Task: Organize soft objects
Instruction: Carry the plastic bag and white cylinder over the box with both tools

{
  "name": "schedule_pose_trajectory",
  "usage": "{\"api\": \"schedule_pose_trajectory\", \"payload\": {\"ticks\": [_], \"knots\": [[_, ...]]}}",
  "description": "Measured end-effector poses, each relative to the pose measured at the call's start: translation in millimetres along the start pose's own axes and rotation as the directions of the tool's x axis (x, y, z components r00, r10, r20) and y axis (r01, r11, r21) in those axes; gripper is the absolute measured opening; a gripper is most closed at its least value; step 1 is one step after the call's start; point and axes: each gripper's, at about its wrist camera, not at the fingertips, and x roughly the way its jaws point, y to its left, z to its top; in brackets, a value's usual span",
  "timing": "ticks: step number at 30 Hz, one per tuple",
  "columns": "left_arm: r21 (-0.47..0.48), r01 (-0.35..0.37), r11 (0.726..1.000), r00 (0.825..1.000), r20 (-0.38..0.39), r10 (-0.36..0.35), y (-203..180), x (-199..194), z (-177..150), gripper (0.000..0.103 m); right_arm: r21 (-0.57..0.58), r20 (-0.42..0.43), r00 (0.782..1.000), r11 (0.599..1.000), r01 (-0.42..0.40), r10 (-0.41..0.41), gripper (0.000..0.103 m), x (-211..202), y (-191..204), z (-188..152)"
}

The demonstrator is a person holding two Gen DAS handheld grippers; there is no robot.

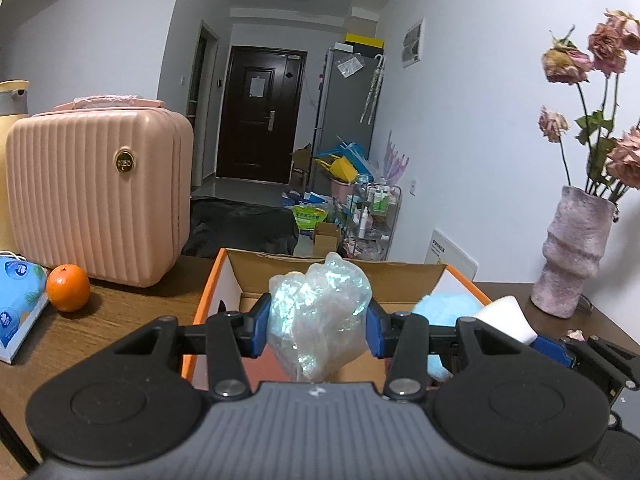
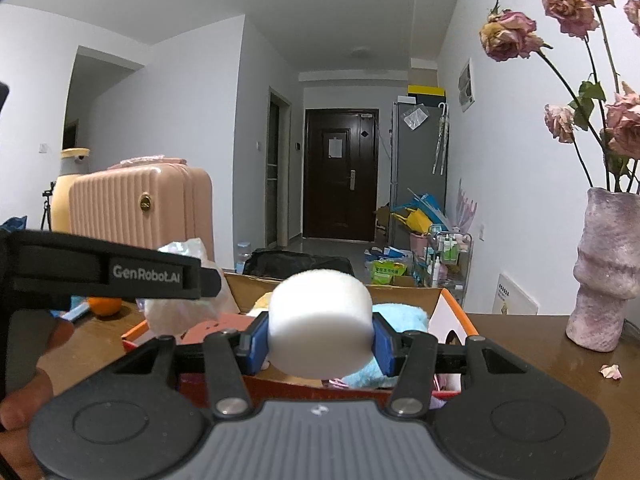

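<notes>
My left gripper [image 1: 318,326] is shut on an iridescent crumpled soft bundle [image 1: 320,320] and holds it above the open cardboard box [image 1: 224,276] with orange sides. My right gripper [image 2: 320,334] is shut on a white foam cylinder [image 2: 320,320], held over the same box [image 2: 452,304]. In the box lies a light blue fluffy item [image 1: 444,308], also in the right wrist view [image 2: 400,316]. The left gripper and its bundle [image 2: 180,312] show at the left of the right wrist view. The white foam [image 1: 508,316] shows at the right of the left wrist view.
A pink ribbed case [image 1: 96,192] stands at the back left of the wooden table [image 1: 120,320]. An orange [image 1: 68,288] and a blue tissue pack [image 1: 18,304] lie to the left. A vase of dried roses [image 1: 572,252] stands at the right.
</notes>
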Motion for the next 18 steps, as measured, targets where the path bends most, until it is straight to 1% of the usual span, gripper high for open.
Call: {"api": "schedule_pose_trajectory", "payload": {"ticks": [6, 10, 18], "knots": [[-0.01, -0.018, 1.0, 1.0, 0.015, 0.018, 4, 13, 7, 0.047, 0.004, -0.024, 0.999, 1.0, 0.026, -0.026, 0.051, 20, 1, 7], [-0.017, -0.028, 0.999, 0.999, 0.025, 0.028, 6, 23, 12, 0.047, 0.027, -0.044, 0.999, 0.999, 0.03, -0.029, 0.051, 33, -2, 12], [-0.023, -0.047, 0.999, 0.998, 0.027, 0.048, 8, 43, 18, 0.047, 0.031, -0.056, 0.997, 0.998, 0.054, -0.052, 0.051, 56, -3, 22]]}}
